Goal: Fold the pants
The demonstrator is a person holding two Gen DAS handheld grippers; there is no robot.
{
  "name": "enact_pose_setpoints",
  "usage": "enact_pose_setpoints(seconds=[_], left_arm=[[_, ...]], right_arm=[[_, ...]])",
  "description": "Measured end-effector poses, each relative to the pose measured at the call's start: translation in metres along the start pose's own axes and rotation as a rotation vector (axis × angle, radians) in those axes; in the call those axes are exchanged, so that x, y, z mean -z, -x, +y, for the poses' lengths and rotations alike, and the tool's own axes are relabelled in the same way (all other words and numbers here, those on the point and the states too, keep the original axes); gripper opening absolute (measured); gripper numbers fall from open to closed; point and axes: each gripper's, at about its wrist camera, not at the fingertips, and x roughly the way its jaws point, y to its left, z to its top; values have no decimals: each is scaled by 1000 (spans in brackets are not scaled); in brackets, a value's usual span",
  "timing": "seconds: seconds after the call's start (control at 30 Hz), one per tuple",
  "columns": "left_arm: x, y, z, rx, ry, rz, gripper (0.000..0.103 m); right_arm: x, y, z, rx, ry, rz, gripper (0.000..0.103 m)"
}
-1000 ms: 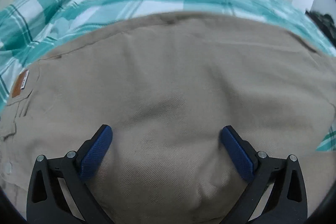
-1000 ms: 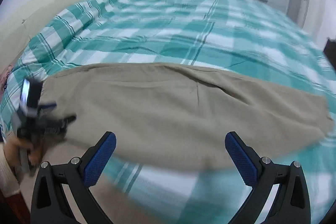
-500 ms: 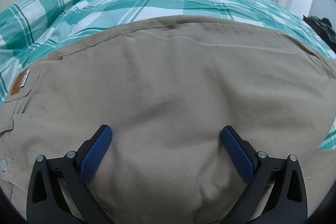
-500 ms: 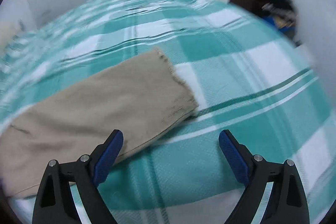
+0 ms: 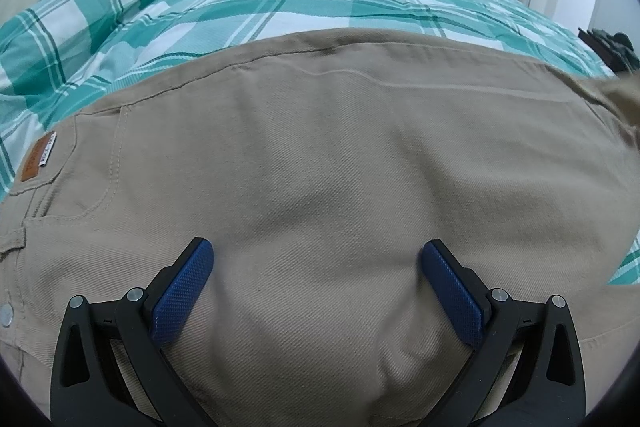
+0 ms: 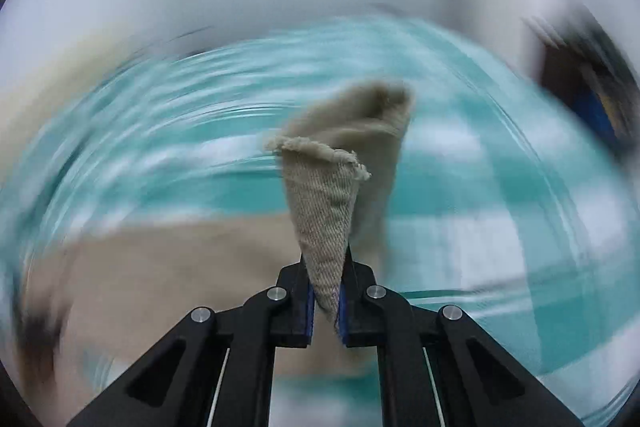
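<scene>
On the plaid bed [image 5: 280,3] lie soft, limp khaki pants [image 5: 320,167], best taken by the hem. The right gripper [image 6: 326,307] is closing, pinching the hem; the left gripper [image 5: 316,287] stays spread above them.

Left gripper [image 5: 316,259] agape, right gripper [image 6: 325,301] closing

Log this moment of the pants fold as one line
step: fold pants | left gripper: open over pants | right gripper: jaws closing on frayed hem, pads pinching it | bed: pants flat
</scene>
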Motion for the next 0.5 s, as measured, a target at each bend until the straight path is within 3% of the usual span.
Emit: enact_pose_setpoints(seconds=[0.07, 0.13, 0.23, 0.3, 0.33, 0.37, 0.4, 0.43, 0.5], left_arm=[[-1, 0, -1, -6, -4, 5, 103], [-2, 0, -2, -16, -9, 13, 103], [-4, 3, -3, -37, -11, 33, 103], [-8, 6, -5, -63, -9, 76, 103], [-10, 10, -5, -73, -10, 119, 102], [-10, 15, -6, -74, -13, 147, 102], [-11, 25, -5, -66, -16, 171, 102], [-9, 36, -4, -47, -10, 176, 102], [-2, 57, -1, -3, -1, 185, 102]], right_arm=[[25, 61, 58, -157, 201, -23, 9], [59, 106, 88, -240, 325, -12, 9], [121, 151, 93, -237, 389, 57, 9], [146, 151, 55, -119, 299, 115, 15], [155, 145, 31, -52, 227, 151, 27], [168, 138, -5, 94, 136, 208, 52], [179, 136, -31, 228, 78, 244, 64], [187, 136, -59, 340, -4, 283, 71], [200, 155, -93, 425, -163, 282, 71]])
